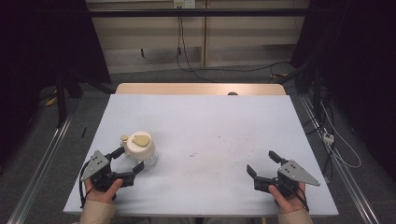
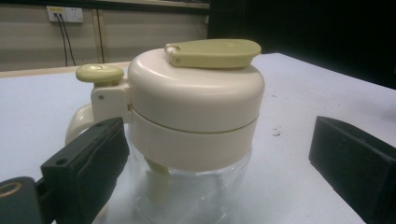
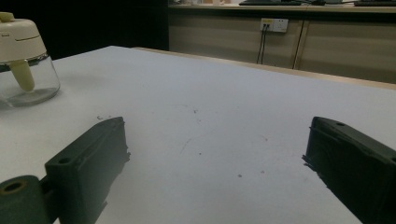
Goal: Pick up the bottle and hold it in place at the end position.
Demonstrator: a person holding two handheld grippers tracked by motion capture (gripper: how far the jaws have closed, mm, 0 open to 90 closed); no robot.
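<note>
One jar point(image 1: 140, 148) with a cream lid stands on one table point(image 1: 210, 126). Two grippers are here, the left gripper point(image 1: 126, 162) and the right gripper point(image 1: 263, 163) (each with two black jaws), held by two hands.

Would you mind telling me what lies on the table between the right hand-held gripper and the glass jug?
Nothing: the high view shows bare table between the right hand-held gripper and the glass jug, apart from faint specks.

Pale blue table point(image 1: 210, 121); lidded glass jug point(image 1: 140, 148) standing near-left.
</note>
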